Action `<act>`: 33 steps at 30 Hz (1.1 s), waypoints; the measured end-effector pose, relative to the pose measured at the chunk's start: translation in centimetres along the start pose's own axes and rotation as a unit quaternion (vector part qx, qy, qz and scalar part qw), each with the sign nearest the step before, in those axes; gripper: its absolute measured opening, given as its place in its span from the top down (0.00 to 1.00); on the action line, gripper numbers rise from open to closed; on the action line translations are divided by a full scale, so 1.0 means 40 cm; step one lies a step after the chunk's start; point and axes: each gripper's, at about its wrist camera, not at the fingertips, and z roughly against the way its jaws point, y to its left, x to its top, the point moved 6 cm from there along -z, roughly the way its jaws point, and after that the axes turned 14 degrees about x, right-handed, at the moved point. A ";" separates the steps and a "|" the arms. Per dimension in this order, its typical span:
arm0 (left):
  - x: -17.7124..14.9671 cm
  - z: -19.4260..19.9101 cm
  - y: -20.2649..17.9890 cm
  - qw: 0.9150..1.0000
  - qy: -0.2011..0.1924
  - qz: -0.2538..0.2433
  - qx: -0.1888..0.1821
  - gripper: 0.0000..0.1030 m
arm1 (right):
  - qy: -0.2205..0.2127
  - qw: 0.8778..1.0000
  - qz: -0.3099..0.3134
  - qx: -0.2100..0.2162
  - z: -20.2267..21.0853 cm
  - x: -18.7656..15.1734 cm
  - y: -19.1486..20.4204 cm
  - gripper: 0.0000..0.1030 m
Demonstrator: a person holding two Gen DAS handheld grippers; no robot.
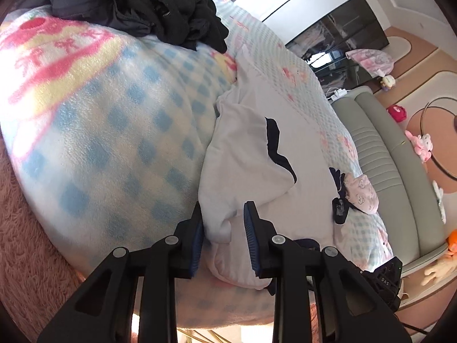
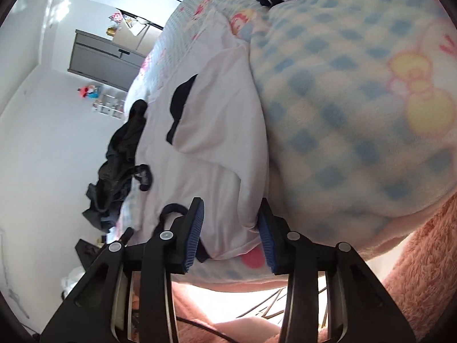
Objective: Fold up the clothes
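- On the bed (image 1: 285, 65), beside the checked fleece blanket (image 1: 100, 131), lies the white garment (image 1: 245, 148) with dark trim, bunched and partly doubled over itself.
- Left tongs (image 1: 222, 237): jaws narrow, a thick fold of the white garment's near edge between the blue pads; the left pad touches the cloth, the right pad stands at the fold's side. Full clamping cannot be confirmed.
- Right tongs (image 2: 231, 228): jaws at middle width, the garment's (image 2: 217, 131) near hem lying between the pads. Cloth meets both pads at the hem; whether it is squeezed, cannot tell.
- Both tongs point down at the near edge of the bed, each at one end of the garment's near hem.
- Pile of black clothes (image 1: 142, 3) sits at the far end of the blanket, well apart from the white garment.
- More dark clothing (image 2: 120, 165) lies at the bed's edge just beside the white garment, seen in the right wrist view.
- Small pink printed item (image 1: 361, 194) with a dark piece beside it rests near the bed's other edge.
- Pink shaggy rug (image 2: 414, 257) shows below the blanket.
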 end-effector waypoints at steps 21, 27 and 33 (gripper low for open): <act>-0.038 -0.052 -0.057 0.999 0.021 -0.046 -0.013 0.75 | -0.014 1.000 0.016 -0.010 -0.037 0.005 0.000 0.63; -0.035 -0.091 -0.035 0.999 0.046 -0.020 -0.006 0.74 | 0.004 0.999 -0.034 0.033 -0.080 0.005 -0.051 0.55; -0.009 -0.027 -0.027 0.999 -0.002 -0.037 0.028 0.92 | 0.004 1.000 -0.010 0.011 -0.057 0.000 -0.018 0.83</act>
